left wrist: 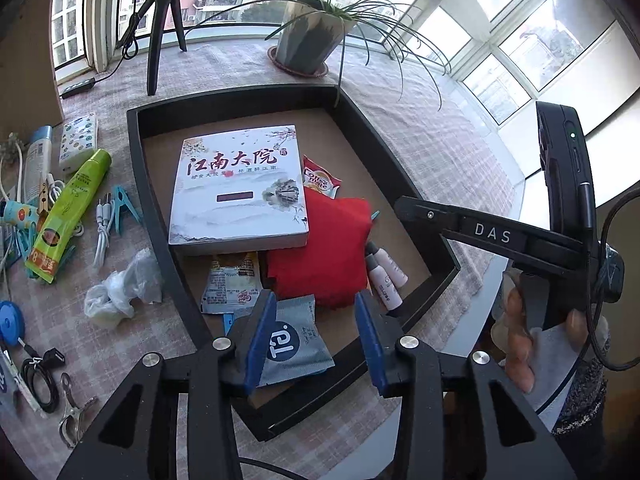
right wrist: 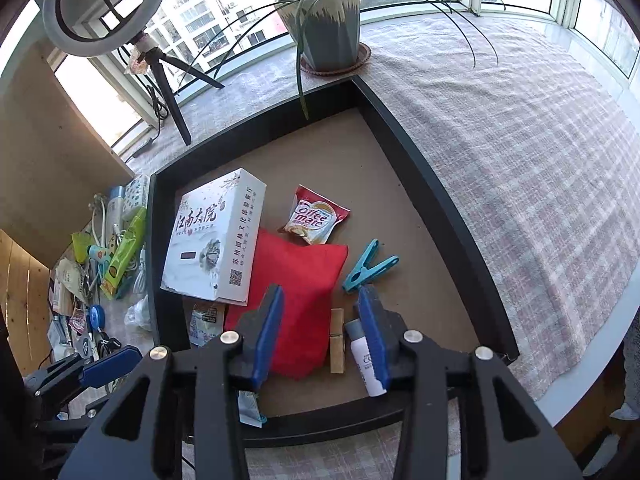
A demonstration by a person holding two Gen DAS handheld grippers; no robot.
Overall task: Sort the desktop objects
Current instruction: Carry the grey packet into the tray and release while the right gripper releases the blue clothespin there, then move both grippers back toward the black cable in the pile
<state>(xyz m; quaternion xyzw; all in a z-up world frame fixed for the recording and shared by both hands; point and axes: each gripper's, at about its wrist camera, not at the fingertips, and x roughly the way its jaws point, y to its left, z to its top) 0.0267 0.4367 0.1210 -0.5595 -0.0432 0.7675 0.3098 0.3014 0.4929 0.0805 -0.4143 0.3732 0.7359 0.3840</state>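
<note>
I count in my black tray (right wrist: 460, 216): one white box (right wrist: 208, 240), one red cloth pouch (right wrist: 304, 280), one blue clothespin (right wrist: 370, 266), one wooden clothespin (right wrist: 337, 340), two small white bottles (left wrist: 386, 276).

The tray (right wrist: 432, 184) has matt black walls and a dull brown, board-like floor. A woven checked cloth (right wrist: 520, 152) covers the desk. The white box (left wrist: 240, 188) looks like glossy printed card, the red pouch (right wrist: 304, 280) soft cloth, one clothespin (right wrist: 337, 340) bare wood, another (right wrist: 370, 266) smooth blue plastic.
</note>
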